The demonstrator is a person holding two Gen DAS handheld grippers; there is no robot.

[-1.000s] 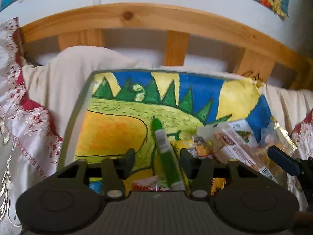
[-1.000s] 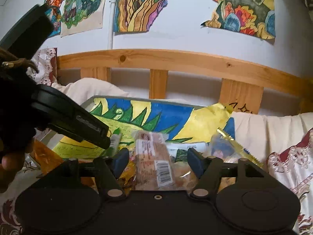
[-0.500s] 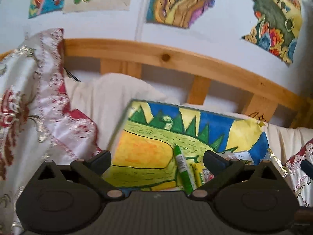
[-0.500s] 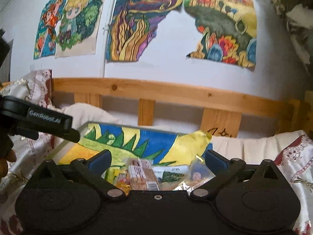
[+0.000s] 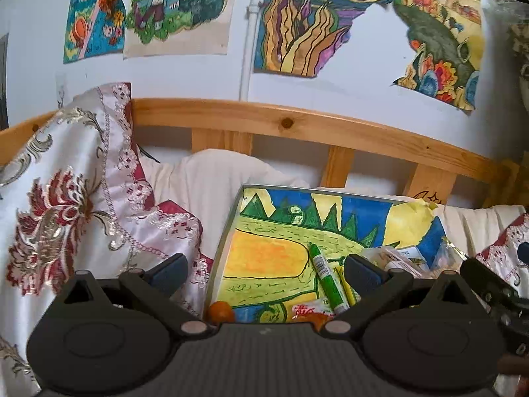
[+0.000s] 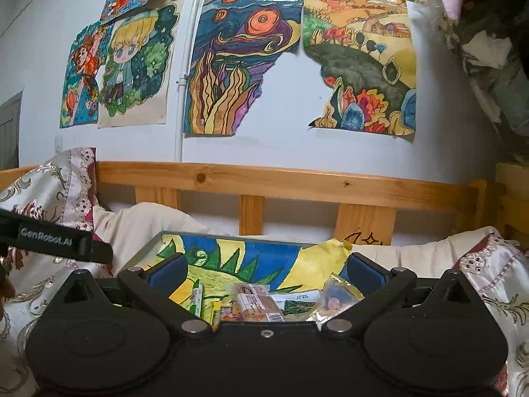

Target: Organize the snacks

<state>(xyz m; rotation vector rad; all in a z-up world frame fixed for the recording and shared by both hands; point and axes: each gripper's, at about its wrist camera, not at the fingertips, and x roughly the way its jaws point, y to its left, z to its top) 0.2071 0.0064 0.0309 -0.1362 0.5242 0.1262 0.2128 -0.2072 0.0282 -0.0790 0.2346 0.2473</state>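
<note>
Left gripper (image 5: 264, 266) spread wide, holding nothing; green tube (image 5: 327, 279) on painted board (image 5: 264, 258) at its 1 o'clock. Right gripper (image 6: 266, 271) also spread wide, empty; snack packets (image 6: 258, 302) piled at 6 o'clock between its fingers.

Left hand-held gripper (image 5: 264, 269): jaws spread wide, holding nothing. Right hand-held gripper (image 6: 266, 273): likewise wide apart, nothing held; left unit visible at its 9 o'clock.
</note>
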